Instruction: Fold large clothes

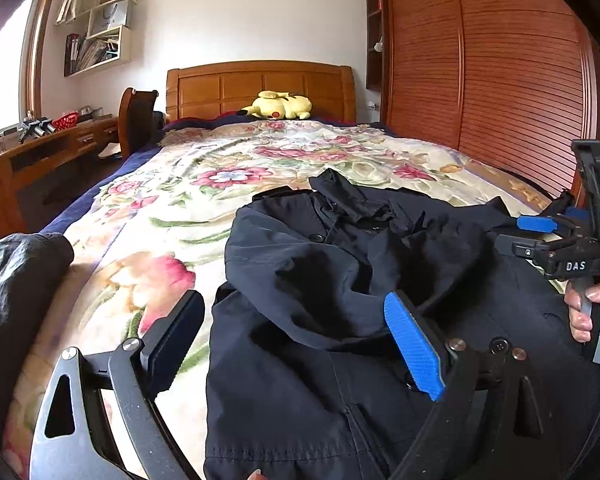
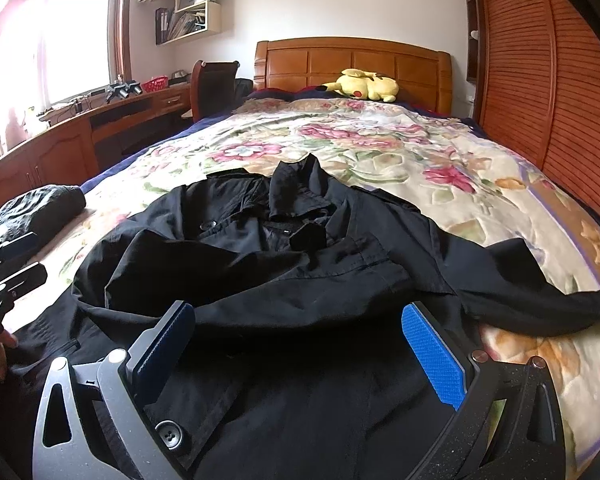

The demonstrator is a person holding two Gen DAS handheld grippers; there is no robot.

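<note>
A large black buttoned coat (image 1: 340, 280) lies rumpled on the floral bedspread (image 1: 220, 168), collar toward the headboard; it also shows in the right wrist view (image 2: 300, 260). My left gripper (image 1: 296, 340) is open, hovering over the coat's left edge, one finger over the bedspread, one over the cloth. My right gripper (image 2: 300, 352) is open and empty over the coat's lower front. The right gripper also shows in the left wrist view (image 1: 540, 236) at the coat's right side. The left gripper shows at the left edge of the right wrist view (image 2: 16, 264).
A second dark garment (image 1: 16, 276) lies at the bed's left edge. A yellow plush toy (image 1: 278, 106) rests by the wooden headboard (image 1: 260, 84). A wooden wardrobe (image 1: 480, 60) stands to the right. A desk (image 2: 60, 136) and chair (image 2: 212, 84) stand to the left.
</note>
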